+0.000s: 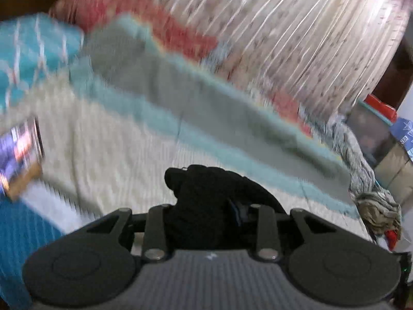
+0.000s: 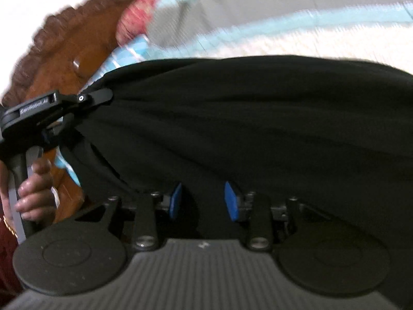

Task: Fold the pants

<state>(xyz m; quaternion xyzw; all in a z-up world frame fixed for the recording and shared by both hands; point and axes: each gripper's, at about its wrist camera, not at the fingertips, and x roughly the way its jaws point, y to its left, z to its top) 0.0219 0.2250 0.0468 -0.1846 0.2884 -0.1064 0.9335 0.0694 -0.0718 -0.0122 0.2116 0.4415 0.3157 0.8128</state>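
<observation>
The black pants [image 2: 258, 118] hang stretched across the right wrist view, above a striped bedspread [image 2: 296, 38]. My left gripper [image 1: 206, 206] is shut on a bunched black corner of the pants [image 1: 201, 193] and holds it above the bed. It also shows in the right wrist view [image 2: 103, 95], pinching the pants' far left corner, with a hand on its handle. My right gripper [image 2: 204, 201] has its blue pads [image 2: 231, 201] a little apart with black cloth draped around them; whether they grip the cloth is hidden.
The bedspread [image 1: 116, 134] has cream, light blue, grey and red bands. A teal pillow [image 1: 33, 51] lies at the left, a phone-like object [image 1: 20, 149] near the left edge, a curtain [image 1: 296, 31] behind, crumpled cloth [image 1: 366, 180] and boxes at right. A wooden headboard [image 2: 64, 59] is at left.
</observation>
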